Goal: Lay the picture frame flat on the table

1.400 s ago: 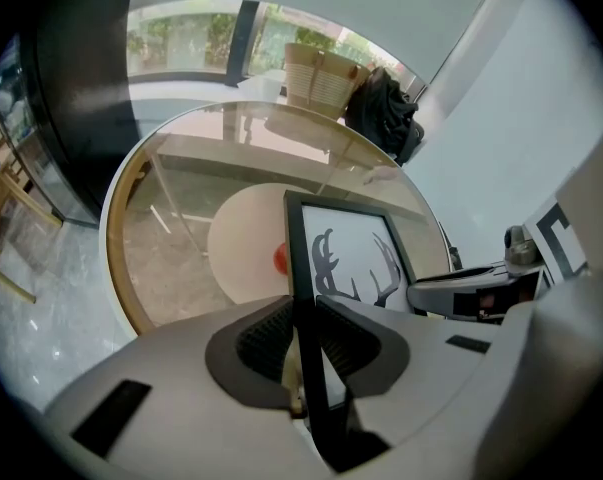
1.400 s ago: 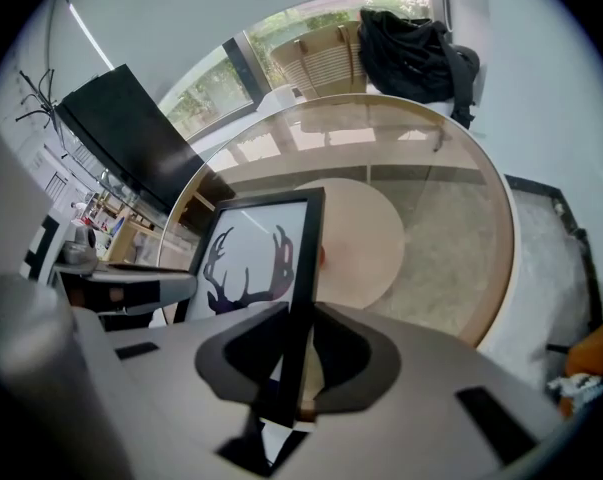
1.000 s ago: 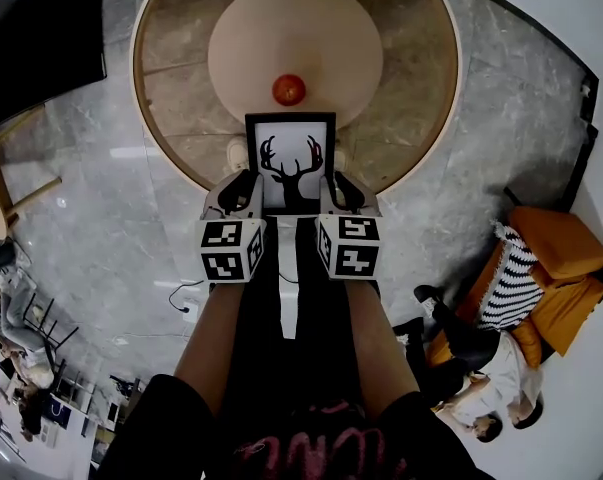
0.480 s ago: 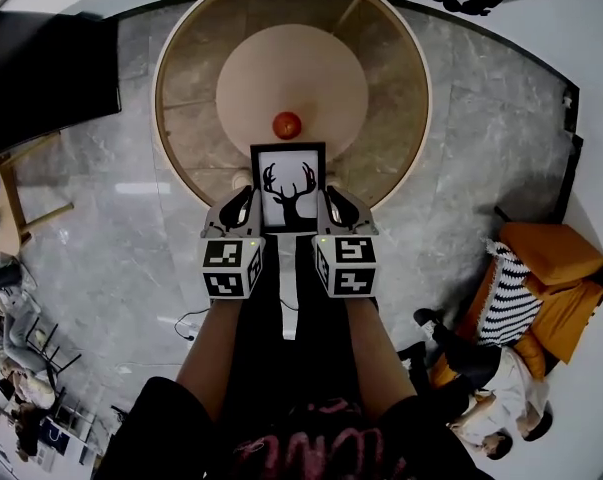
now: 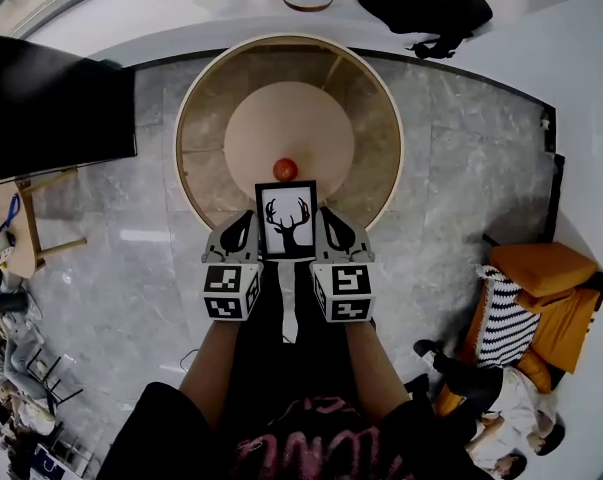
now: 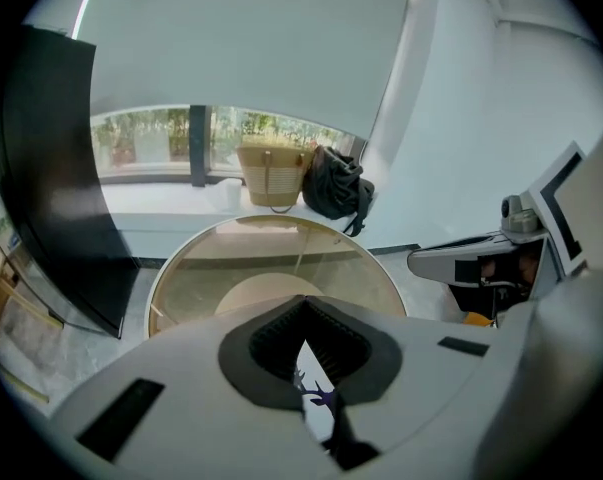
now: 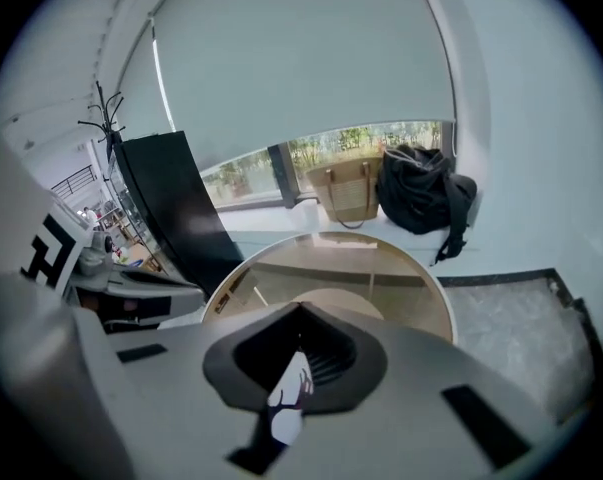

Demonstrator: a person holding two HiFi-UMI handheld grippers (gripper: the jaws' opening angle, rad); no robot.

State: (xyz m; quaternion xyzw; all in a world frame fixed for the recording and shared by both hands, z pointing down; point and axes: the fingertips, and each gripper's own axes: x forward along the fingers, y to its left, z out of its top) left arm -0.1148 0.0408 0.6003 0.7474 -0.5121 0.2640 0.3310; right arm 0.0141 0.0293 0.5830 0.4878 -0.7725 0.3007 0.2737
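Picture frame [image 5: 288, 220] sits between the two tools, out in front of the person and over the near rim of the round glass table [image 5: 193, 108]. The left tool [image 5: 244, 236] is pinched onto the frame's left side edge and the right tool [image 5: 330, 236] onto its right side edge. Each gripper view shows its jaws pressed onto a sliver of the white print with the dark antlers. Neither tool is nearer than the other; they stand level, one at each side.

The frame's long axis runs away from the person, toward the table's middle, and its top edge stops just short of a small red round thing [image 5: 285, 169] on the glass. The deer print faces up toward the head camera, so the frame seems tipped well back rather than upright. How far it hangs above the glass is hard to judge from a view this steep.

The coming move turns on this: the table lies ahead of and below both tools, with most of its top beyond the frame's far edge. My judgement is that both tools must go forward and down together and keep the two sides level. The back should then meet the glass short of the red thing.
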